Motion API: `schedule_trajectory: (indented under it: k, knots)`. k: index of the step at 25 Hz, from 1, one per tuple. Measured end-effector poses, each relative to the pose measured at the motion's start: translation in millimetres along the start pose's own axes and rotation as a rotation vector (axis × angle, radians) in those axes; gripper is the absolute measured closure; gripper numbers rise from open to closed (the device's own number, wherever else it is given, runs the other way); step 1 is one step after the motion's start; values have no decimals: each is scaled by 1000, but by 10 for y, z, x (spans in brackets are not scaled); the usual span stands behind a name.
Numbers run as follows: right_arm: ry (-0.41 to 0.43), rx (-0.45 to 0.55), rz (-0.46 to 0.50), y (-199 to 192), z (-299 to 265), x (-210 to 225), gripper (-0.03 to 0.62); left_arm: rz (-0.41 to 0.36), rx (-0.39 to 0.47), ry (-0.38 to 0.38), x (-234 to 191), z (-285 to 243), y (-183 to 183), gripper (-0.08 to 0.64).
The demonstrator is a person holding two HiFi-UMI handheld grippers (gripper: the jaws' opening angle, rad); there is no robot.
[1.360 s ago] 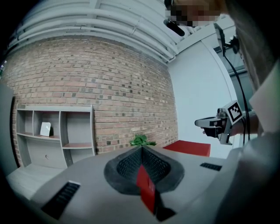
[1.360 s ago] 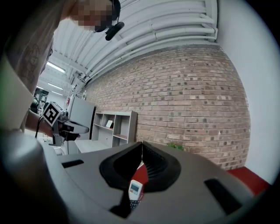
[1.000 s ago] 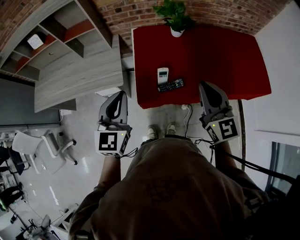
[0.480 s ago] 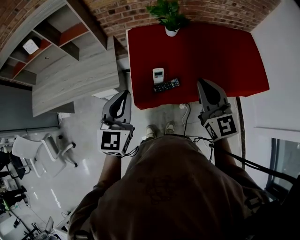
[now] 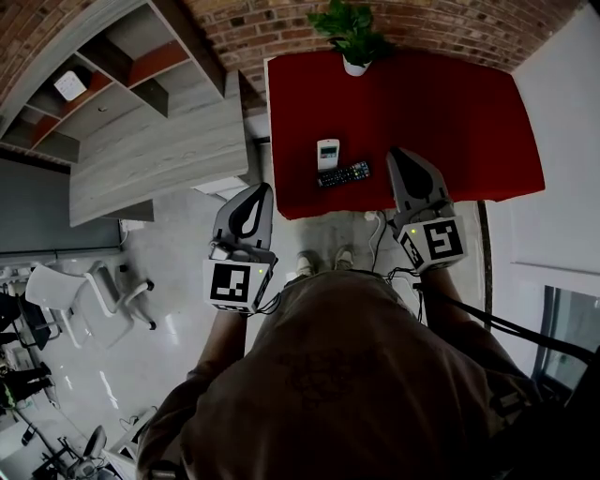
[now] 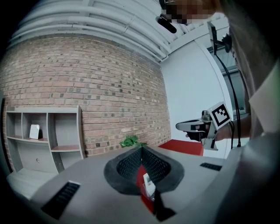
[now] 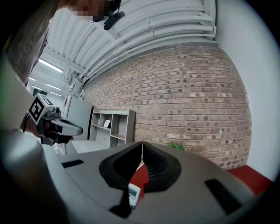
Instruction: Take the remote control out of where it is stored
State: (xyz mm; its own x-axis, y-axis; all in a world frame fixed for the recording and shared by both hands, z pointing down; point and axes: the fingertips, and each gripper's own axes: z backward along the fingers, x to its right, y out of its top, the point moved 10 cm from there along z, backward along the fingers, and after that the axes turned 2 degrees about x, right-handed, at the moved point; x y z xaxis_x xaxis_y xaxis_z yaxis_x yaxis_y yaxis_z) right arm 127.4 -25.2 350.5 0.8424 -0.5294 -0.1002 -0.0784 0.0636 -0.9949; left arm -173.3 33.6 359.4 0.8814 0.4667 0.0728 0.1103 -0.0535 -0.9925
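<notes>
At the far left stand an open shelf unit [image 5: 94, 75] and a grey desk [image 5: 159, 155]; neither is involved at this stage. The left gripper [image 5: 259, 190] is held about level over the floor, short of the red table [image 5: 450, 103], with its jaws fully together and nothing between them. This is probably a standby posture that keeps it clear of the working side. Two candidates for the task lie flat near the table's front edge: a white remote [image 5: 327, 151] and, just in front of it, a black remote control [image 5: 342, 173]. Both rest on the open tabletop, and no holder or container is visible around them. A potted plant [image 5: 349, 28] stands at the far edge, well apart. The right gripper [image 5: 400, 155] points level over the table's front edge, just right of the black remote control. Its jaws are also pressed together and empty, so they must part before any pickup. Compared with the frame one second earlier, the right gripper has advanced toward the remotes, the left gripper has barely shifted, and both remotes are unmoved.
</notes>
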Motion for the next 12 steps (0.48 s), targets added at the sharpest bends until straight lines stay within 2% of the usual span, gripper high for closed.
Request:
schedule_trajectory:
  k: [12]
  knots:
    - [25, -54, -21, -139, -365, -130, 566, 15, -12, -5, -60, 18, -47, 551]
